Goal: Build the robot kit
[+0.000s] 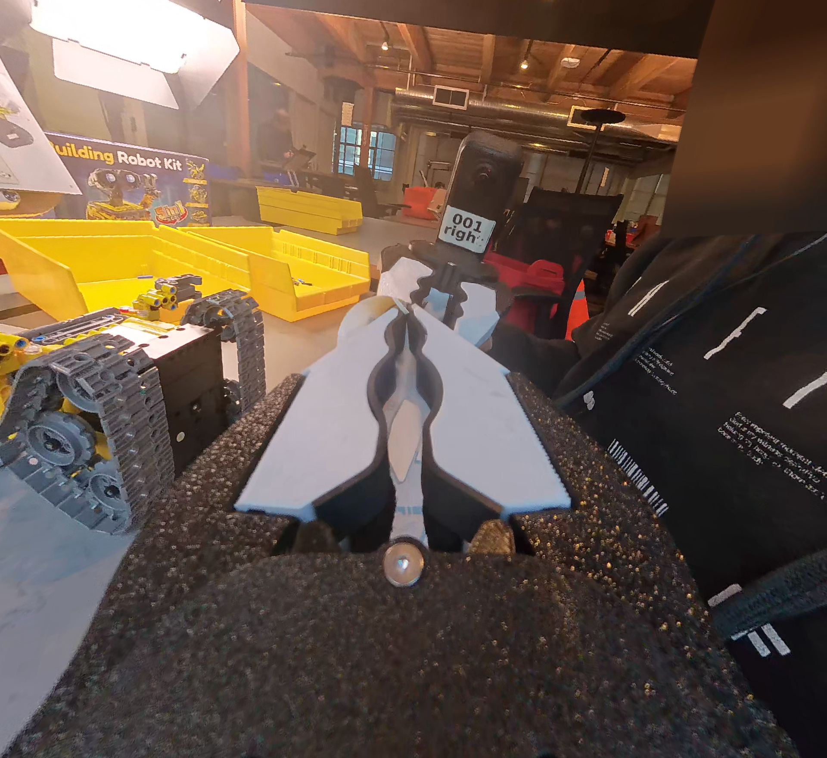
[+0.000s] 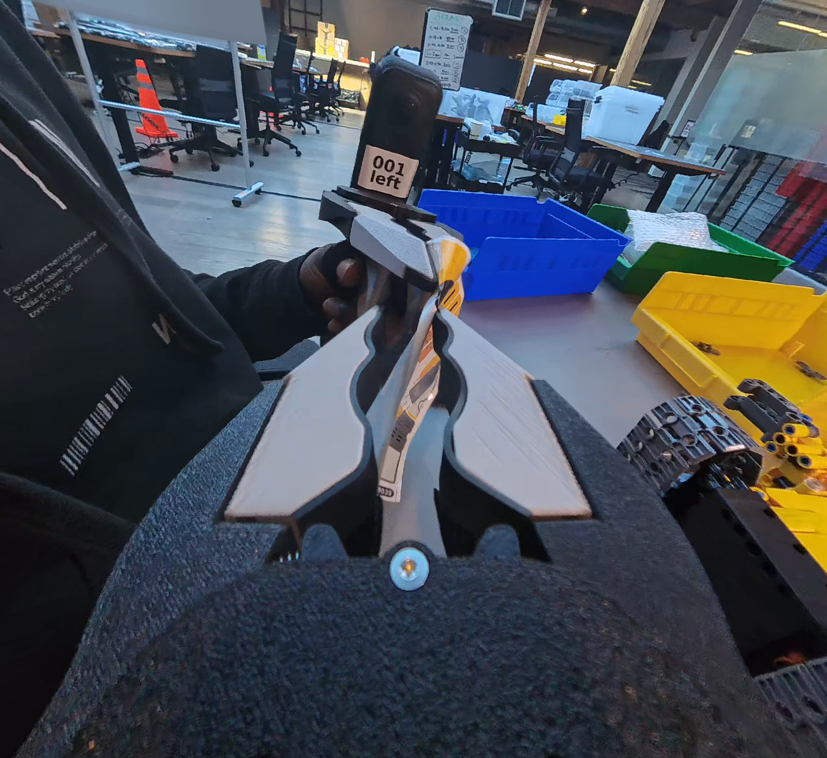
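Both grippers are clamped on the same thing, a thin printed sheet (image 2: pixel 418 383) in white, yellow and black, held up in the air between them above the near edge of the grey table (image 2: pixel 564 347). The left gripper (image 1: pixel 406 318) has its jaws drawn together on one end of the sheet, which runs edge-on down the gap between its pale fingers (image 1: pixel 322 418). The right gripper (image 2: pixel 409 313) is likewise pinched shut on the sheet, which curls and twists between its fingers (image 2: pixel 496 423). The two tools face each other tip to tip, nearly touching, each with a black camera bearing a white sticker on top. A hand (image 2: pixel 333 282) in a black sleeve grips the left tool's handle, and a black printed garment (image 1: pixel 716 400) fills the side nearest the person.

On the table, just beside the grippers, stands a tracked toy vehicle (image 1: pixel 112 383) built of grey, black and yellow bricks. Behind it, toward the far edge, lie open yellow bins (image 1: pixel 277 275) holding a few small parts, and a printed kit box (image 1: pixel 134 181) stands upright beyond them. Toward the other far corner sit a blue bin (image 2: pixel 528 244) and a green bin (image 2: pixel 698 257) with bubble wrap in it. An orange cone (image 2: pixel 150 100) stands on the floor well off
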{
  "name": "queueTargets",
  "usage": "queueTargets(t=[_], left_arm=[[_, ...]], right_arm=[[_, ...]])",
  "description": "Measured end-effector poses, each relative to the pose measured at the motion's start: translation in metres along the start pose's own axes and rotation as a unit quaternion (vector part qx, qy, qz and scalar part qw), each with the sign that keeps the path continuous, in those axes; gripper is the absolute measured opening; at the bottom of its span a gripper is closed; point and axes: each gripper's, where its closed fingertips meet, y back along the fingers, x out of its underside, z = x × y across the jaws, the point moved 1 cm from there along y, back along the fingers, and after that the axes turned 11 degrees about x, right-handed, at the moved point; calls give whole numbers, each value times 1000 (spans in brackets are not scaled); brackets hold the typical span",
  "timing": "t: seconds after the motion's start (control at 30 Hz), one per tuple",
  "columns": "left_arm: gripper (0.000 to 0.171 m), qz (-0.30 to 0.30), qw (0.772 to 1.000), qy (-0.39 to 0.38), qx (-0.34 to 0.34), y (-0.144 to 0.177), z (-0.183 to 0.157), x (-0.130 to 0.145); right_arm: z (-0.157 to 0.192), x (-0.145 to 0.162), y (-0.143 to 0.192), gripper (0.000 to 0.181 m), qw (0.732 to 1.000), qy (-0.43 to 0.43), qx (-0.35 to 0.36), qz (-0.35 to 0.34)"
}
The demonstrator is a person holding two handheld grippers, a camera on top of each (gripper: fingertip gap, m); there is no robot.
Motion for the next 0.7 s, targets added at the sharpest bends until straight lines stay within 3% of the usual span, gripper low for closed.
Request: queueTargets(t=[0.33, 0.53, 0.7], left_arm=[[0, 43, 998, 43, -1, -1, 7, 18], [0, 56, 998, 38, 7, -5, 4, 22], [0, 95, 995, 6, 10, -5, 1, 28]], right_arm=[[-9, 1, 18, 21, 996, 55, -38, 61], [-14, 6, 17, 10, 987, 102, -60, 108], [-10, 12, 18, 6, 984, 64, -114, 117]])
